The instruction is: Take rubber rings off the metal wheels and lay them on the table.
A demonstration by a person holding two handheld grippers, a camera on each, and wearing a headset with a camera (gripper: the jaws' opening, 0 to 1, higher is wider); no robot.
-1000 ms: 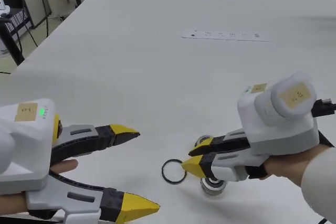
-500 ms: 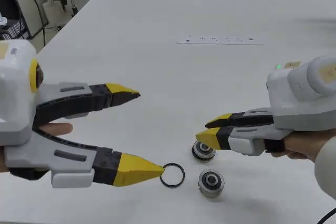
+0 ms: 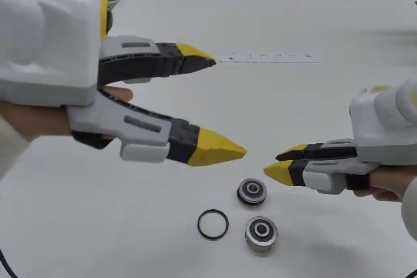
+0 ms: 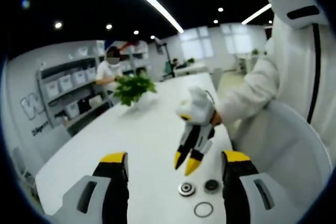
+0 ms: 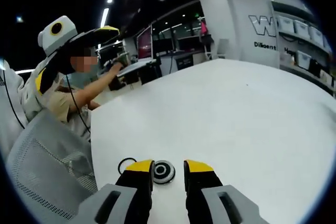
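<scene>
Two small metal wheels lie on the white table (image 3: 163, 109). The farther wheel (image 3: 252, 191) has a dark outer band. The nearer wheel (image 3: 261, 232) shows a bare silvery rim. A loose black rubber ring (image 3: 213, 224) lies flat just left of them. My left gripper (image 3: 221, 107) hangs wide open and empty, above and to the left of the wheels. My right gripper (image 3: 279, 164) points in from the right, its jaws a narrow gap apart and holding nothing, just above the farther wheel. In the right gripper view that wheel (image 5: 163, 171) sits beyond the tips (image 5: 169, 167), with the ring (image 5: 126, 164) to the left.
A flat white strip (image 3: 270, 57) lies farther back on the table. In the left gripper view, the open jaws (image 4: 175, 158) frame the right gripper (image 4: 191, 150), both wheels (image 4: 186, 189) and the ring (image 4: 203, 210). A potted plant (image 4: 131, 88) stands at the far end.
My left gripper has risen and drawn back from the ring. The right gripper pulled slightly right of the wheels. Ring and wheels lie as before.
</scene>
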